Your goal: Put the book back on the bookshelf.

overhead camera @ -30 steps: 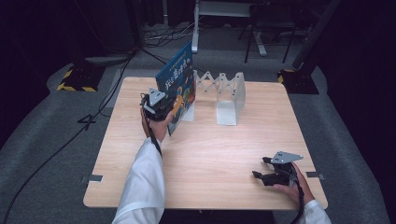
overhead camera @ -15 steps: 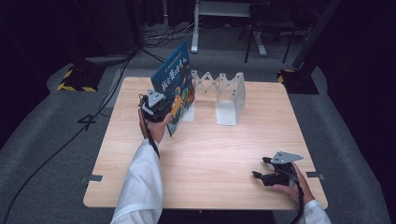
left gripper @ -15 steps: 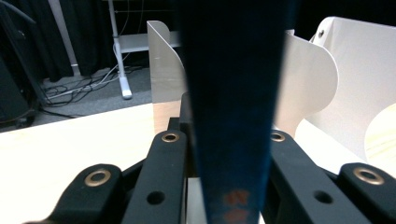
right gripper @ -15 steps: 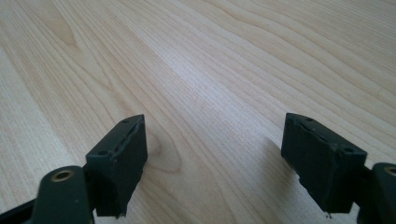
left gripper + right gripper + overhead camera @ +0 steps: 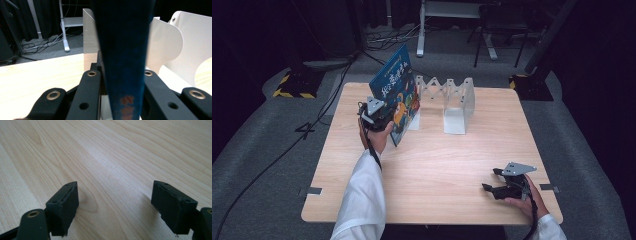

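The left gripper is clamped on a blue picture book, held tilted at the left end of the white accordion book rack. By my reading the book is not yet seated in a slot; the rack's compartments look empty. The right gripper rests apart, jaws spread, on the surface.

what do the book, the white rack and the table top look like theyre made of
Book: printed paper or card with a slightly glossy blue cover, judging by its thin edge between the left gripper's jaws. White rack: probably plastic or painted sheet metal, going by its thin, smooth, matt dividers with rounded corners. Table top: pale wood or wood-look laminate, with clear grain lines and a soft sheen.
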Available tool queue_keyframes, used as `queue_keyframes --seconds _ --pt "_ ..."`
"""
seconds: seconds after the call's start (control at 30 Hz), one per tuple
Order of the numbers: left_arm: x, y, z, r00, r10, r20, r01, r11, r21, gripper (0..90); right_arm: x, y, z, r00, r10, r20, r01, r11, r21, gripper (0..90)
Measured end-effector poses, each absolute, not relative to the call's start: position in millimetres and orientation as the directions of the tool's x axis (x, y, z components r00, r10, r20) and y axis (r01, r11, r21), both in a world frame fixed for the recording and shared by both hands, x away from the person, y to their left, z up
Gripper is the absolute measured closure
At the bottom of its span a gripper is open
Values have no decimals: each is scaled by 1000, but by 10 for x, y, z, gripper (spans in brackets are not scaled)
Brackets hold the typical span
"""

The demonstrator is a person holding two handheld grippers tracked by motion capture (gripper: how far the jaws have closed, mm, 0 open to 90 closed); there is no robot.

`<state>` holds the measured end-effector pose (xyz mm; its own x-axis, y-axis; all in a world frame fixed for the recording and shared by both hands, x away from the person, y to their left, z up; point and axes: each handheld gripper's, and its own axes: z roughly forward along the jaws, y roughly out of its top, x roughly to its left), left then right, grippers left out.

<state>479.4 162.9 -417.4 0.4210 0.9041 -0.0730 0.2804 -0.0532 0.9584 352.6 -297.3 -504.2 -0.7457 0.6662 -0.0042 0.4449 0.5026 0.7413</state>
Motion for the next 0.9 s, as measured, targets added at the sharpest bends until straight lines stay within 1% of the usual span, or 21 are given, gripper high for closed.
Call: queue_keyframes --seconds 0.07,0.17,0.27,0.3,0.33,0.37,0.4,0.47,0.53,0.63,0.73,0.8,0.9 --pt "4790 1625 -4171 421 904 -76 282 -51 958 798 3526 -2973 -5042 -746 666 -4 445 502 741 223" --pt "4800 1626 -4171 436 894 -104 289 -30 957 810 3526 -2973 -5042 -746 666 -4 445 502 741 222" --pt "4793 1609 -4167 428 900 -82 282 -47 958 802 3526 -2973 -5043 -747 665 -4 444 503 741 220" --pt "4783 1610 -4173 424 904 -56 269 -67 961 791 3526 -2973 -5043 -747 665 -4 444 503 741 220" --pt "4780 1606 -4183 418 907 -54 273 -68 960 740 3525 -2973 -5043 -749 663 -4 442 505 741 220" --pt "4779 1611 -4187 417 907 -60 276 -64 959 657 3524 -2973 -5043 -751 661 -4 441 505 742 220" --pt "4770 1622 -4187 413 908 -68 277 -54 959 611 3523 -2973 -5043 -751 660 -4 441 506 741 219" --pt "4742 1657 -4175 423 903 -79 264 -39 964 576 3524 -2973 -5044 -751 660 -5 439 506 742 219" --pt "4725 1679 -4149 427 901 -71 264 -49 963 526 3524 -2973 -5044 -751 660 -4 441 506 742 219" --pt "4687 1710 -4111 440 895 -71 256 -49 965 494 3524 -2973 -5044 -751 660 -4 441 505 742 218" --pt "4660 1743 -4080 450 890 -75 269 -55 962 434 3523 -2971 -5044 -750 661 -5 441 506 742 217" --pt "4642 1761 -4062 444 894 -52 273 -80 959 407 3524 -2971 -5045 -750 661 -7 440 506 742 216" --pt "4609 1796 -4041 441 895 -62 277 -70 958 357 3523 -2970 -5045 -749 663 -7 440 505 742 216"
